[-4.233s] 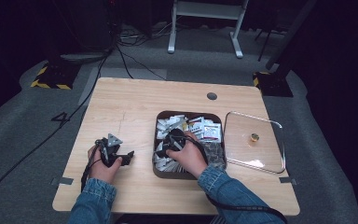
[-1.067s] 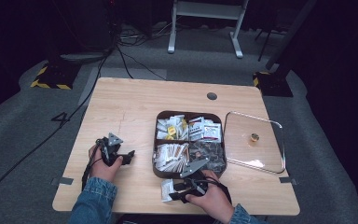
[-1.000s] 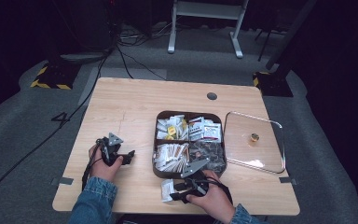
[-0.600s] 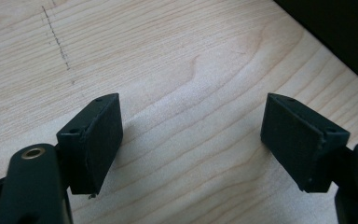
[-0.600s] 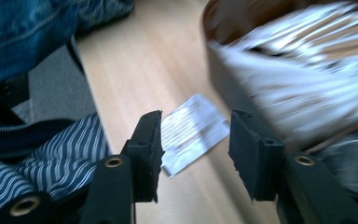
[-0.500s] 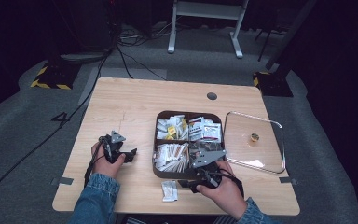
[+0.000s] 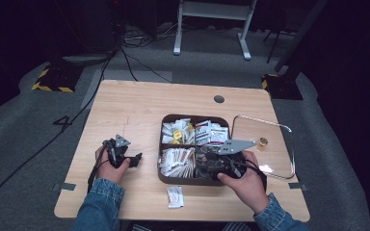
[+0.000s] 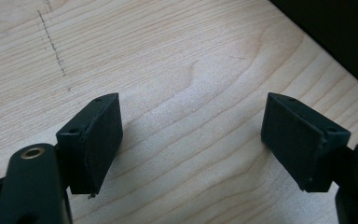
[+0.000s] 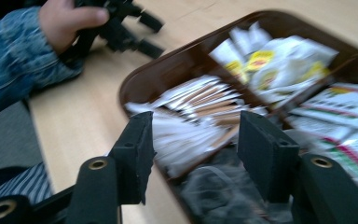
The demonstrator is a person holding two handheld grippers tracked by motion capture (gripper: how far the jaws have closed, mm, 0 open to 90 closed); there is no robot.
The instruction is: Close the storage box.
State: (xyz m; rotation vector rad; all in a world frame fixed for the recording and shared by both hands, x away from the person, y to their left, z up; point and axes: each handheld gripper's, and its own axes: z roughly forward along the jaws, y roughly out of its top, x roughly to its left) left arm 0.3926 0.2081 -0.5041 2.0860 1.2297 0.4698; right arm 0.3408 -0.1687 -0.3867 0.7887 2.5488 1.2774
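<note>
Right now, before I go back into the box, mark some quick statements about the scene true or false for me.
1. A white packet lies on the table in front of the brown box. True.
2. The right claw grips a packet. False: its jaws have just been opening and nothing is between them; it hangs over the box.
3. The left claw is open over bare wood. True.
4. The clear lid sits on the box. False: it lies on the table to the box's right.
5. The box has only one compartment. False: dividers split it into several, each holding packets.
</note>
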